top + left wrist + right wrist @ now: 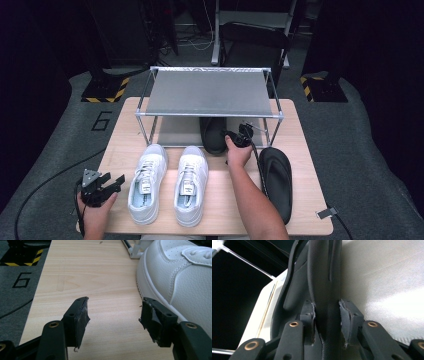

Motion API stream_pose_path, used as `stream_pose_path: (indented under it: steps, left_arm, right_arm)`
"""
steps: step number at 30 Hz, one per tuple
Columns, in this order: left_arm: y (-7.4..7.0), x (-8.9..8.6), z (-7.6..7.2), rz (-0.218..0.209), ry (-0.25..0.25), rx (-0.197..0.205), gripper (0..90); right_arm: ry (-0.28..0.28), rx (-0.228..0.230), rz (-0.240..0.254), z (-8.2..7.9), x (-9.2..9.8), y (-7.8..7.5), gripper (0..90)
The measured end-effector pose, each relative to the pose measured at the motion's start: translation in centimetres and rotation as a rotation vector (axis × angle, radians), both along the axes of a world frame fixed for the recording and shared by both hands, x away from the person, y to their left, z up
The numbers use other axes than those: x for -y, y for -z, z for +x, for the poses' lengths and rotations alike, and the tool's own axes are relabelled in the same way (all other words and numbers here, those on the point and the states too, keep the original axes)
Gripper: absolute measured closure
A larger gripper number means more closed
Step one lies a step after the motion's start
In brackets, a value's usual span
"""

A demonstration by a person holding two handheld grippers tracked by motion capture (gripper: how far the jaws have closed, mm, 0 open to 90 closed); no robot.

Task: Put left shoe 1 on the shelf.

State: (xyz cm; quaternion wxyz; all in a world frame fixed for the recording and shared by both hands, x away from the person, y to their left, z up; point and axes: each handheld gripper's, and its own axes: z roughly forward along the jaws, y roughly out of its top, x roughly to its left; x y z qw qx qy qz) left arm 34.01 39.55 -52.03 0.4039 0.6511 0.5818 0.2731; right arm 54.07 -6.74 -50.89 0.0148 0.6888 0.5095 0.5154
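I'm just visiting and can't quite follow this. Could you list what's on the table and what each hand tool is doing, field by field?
Surface: light wooden table
Rack: grey metal-framed shoe rack at the far edge
Sneakers: pair of white leather sneakers, side by side
Slipper under rack: black slipper, clamped by right gripper
Other slipper: second black slipper, lying near the right edge
Left gripper: open, holding nothing, beside a sneaker

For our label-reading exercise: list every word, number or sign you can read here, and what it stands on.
"6": black numeral painted on the grey floor, left of the table.
Tongue labels on the white sneakers: too small to read.
Yellow-black hazard stripes on a stand base: a sign, no words.
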Motion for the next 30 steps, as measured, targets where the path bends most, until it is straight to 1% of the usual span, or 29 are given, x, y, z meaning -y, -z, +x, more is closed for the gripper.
stream_pose_path:
  steps: [1, 3, 6, 8, 9, 10, 11, 12, 13, 14, 15, 16, 17, 18, 19, 20, 21, 22, 24, 26, 28, 30]
  left_arm:
    - [0.0, 0.0, 0.0, -0.001, 0.000, 0.000, 38.2]
    - [0.0, -0.1, 0.0, 0.000, 0.001, -0.003, 38.1]
    - [0.1, 0.0, 0.0, -0.006, -0.003, -0.003, 38.2]
    - [0.1, 0.0, 0.0, -0.007, -0.004, -0.002, 38.1]
    - [0.1, 0.0, -0.1, -0.011, -0.006, -0.005, 38.2]
    - [0.1, -0.1, 0.0, -0.012, -0.006, -0.006, 38.2]
    - [0.1, 0.0, -0.1, -0.013, -0.007, -0.007, 38.1]
    - [0.2, 0.0, 0.0, -0.010, -0.009, 0.005, 38.2]
    - [0.2, -0.1, 0.0, -0.007, -0.007, -0.002, 38.1]
    - [0.2, -0.1, 0.1, -0.005, -0.005, -0.009, 38.2]
    - [0.2, -0.1, 0.1, -0.006, -0.006, -0.007, 38.2]
    - [0.2, 0.0, 0.1, -0.007, -0.007, -0.006, 38.2]
    - [0.2, -0.1, 0.1, -0.005, -0.005, -0.004, 38.3]
    - [0.2, 0.0, 0.1, -0.007, -0.009, 0.005, 38.3]
    - [0.2, 0.0, 0.0, -0.011, -0.009, -0.006, 38.3]
    - [0.3, 0.0, 0.1, -0.009, -0.012, 0.011, 38.3]
    - [0.2, -0.1, 0.0, -0.006, -0.005, -0.004, 38.3]
    - [0.2, -0.1, 0.0, -0.007, -0.006, -0.003, 38.3]
    - [0.3, -0.1, 0.1, -0.007, -0.005, -0.004, 38.3]
    - [0.2, -0.1, 0.0, -0.006, -0.001, -0.009, 38.3]
    - [0.3, 0.0, 0.1, -0.007, -0.006, 0.008, 38.3]
    - [0.2, -0.1, 0.0, -0.003, -0.001, -0.008, 38.3]
  right_arm:
    - [-0.005, 0.016, 0.010, 0.1, -0.1, 0.2, 65.9]
    - [-0.001, 0.008, 0.001, 0.3, -0.3, 0.2, 66.0]
    - [0.007, 0.016, 0.025, 0.5, -0.6, 0.5, 66.0]
    - [0.007, 0.007, 0.009, 0.8, -0.7, 0.7, 65.9]
    - [0.013, 0.045, -0.020, 1.0, -0.6, 1.0, 66.0]
    - [0.012, 0.003, 0.014, 0.9, -0.8, 0.8, 65.9]
    - [0.016, 0.008, 0.016, 1.0, -0.8, 0.9, 65.9]
    - [0.019, 0.012, 0.021, 1.1, -0.8, 0.9, 65.9]
    - [0.027, 0.062, -0.021, 1.4, -0.6, 1.4, 65.9]
    - [0.035, 0.043, -0.025, 1.4, -0.6, 1.3, 65.9]
    - [0.038, 0.044, -0.024, 1.5, -0.5, 1.4, 65.8]
    - [0.041, 0.036, -0.020, 1.5, -0.4, 1.4, 65.7]
    - [0.049, 0.051, -0.030, 1.7, -0.3, 1.6, 65.7]
    - [0.051, 0.055, -0.035, 1.8, -0.1, 1.7, 65.7]
    - [0.054, 0.050, -0.038, 1.9, -0.1, 1.7, 65.6]
    - [0.049, 0.054, -0.045, 1.9, 0.0, 1.7, 65.4]
    - [0.045, 0.056, -0.042, 1.9, 0.1, 1.8, 65.2]
    - [0.047, 0.057, -0.032, 2.0, 0.1, 1.9, 64.8]
    - [0.045, 0.058, -0.041, 2.0, 0.1, 1.9, 64.3]
    - [0.043, 0.059, -0.040, 2.0, 0.1, 1.9, 63.4]
    - [0.046, 0.056, -0.038, 1.9, 0.1, 1.9, 61.0]
    - [0.050, 0.055, -0.050, 1.8, 0.0, 1.7, 58.4]
